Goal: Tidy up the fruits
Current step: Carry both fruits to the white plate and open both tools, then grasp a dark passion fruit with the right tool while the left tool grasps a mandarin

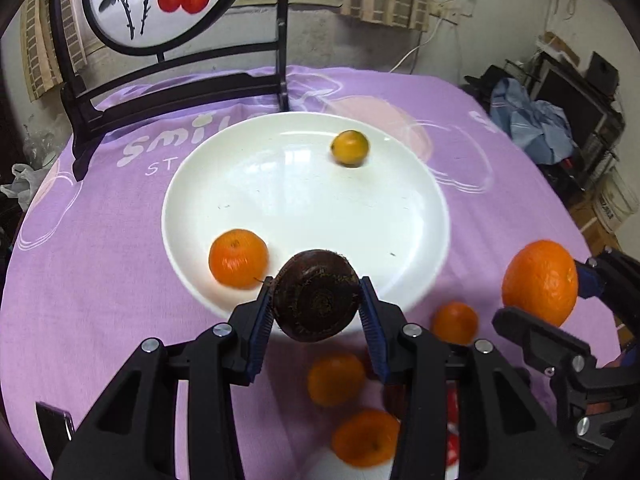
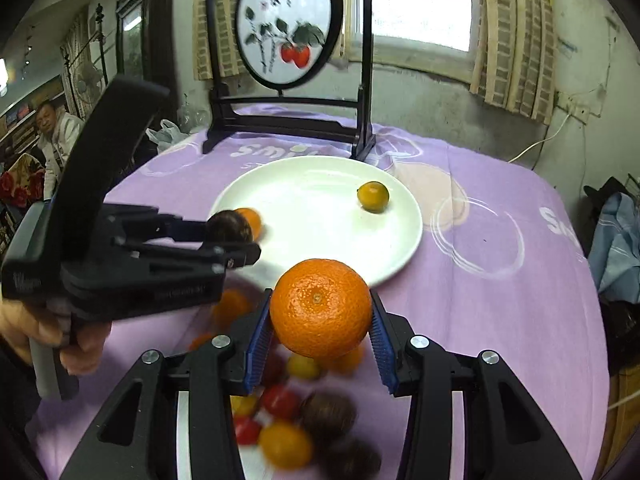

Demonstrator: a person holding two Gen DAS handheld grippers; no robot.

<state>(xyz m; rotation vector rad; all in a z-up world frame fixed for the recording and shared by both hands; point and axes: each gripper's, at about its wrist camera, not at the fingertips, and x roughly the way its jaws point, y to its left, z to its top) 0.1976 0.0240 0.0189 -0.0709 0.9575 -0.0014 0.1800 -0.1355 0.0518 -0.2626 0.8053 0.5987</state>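
Two citrus fruits already sit on the white plate (image 1: 192, 184). My left gripper (image 1: 318, 312) pinches a dark chestnut-like fruit (image 1: 318, 294), my right gripper (image 2: 320, 324) a mandarin (image 2: 320, 308); a heap (image 2: 304, 420) near the counter's edge remains.

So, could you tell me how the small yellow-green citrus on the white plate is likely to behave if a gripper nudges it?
The small citrus looks round and sits loose, so it would probably roll across the glossy white plate. The plate's raised rim may well stop it. Its skin looks smooth, so the pads might slip unless they close squarely.
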